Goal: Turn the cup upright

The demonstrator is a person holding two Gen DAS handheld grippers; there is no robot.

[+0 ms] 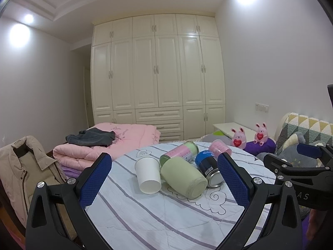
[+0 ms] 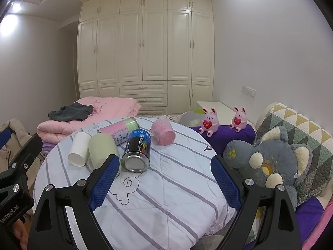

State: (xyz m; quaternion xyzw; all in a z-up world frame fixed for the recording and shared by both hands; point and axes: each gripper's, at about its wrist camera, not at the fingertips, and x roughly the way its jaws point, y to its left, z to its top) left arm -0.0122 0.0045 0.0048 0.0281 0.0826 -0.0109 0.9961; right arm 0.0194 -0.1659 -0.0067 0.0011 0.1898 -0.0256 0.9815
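Several containers lie on their sides on a round table with a striped cloth [image 1: 145, 218] [image 2: 166, 198]. A white paper cup [image 1: 147, 175] [image 2: 79, 149] lies leftmost, a pale green cup [image 1: 183, 177] [image 2: 102, 148] beside it, then a blue and black can [image 1: 208, 170] [image 2: 138, 149], a pink and green tin [image 1: 181, 152] [image 2: 118, 130] behind, and a pink cup [image 1: 219, 149] [image 2: 163, 132] at the far right. My left gripper [image 1: 164, 177] is open and empty in front of the cups. My right gripper [image 2: 165, 179] is open and empty, nearer than the can.
A folded pink quilt [image 1: 116, 141] with dark clothes lies behind the table. A beige coat [image 1: 22, 166] hangs at left. A grey plush toy [image 2: 268, 160], two pink bunny figures [image 2: 210, 120] and a patterned cushion [image 2: 295, 125] are at right. White wardrobes [image 1: 158, 73] fill the back wall.
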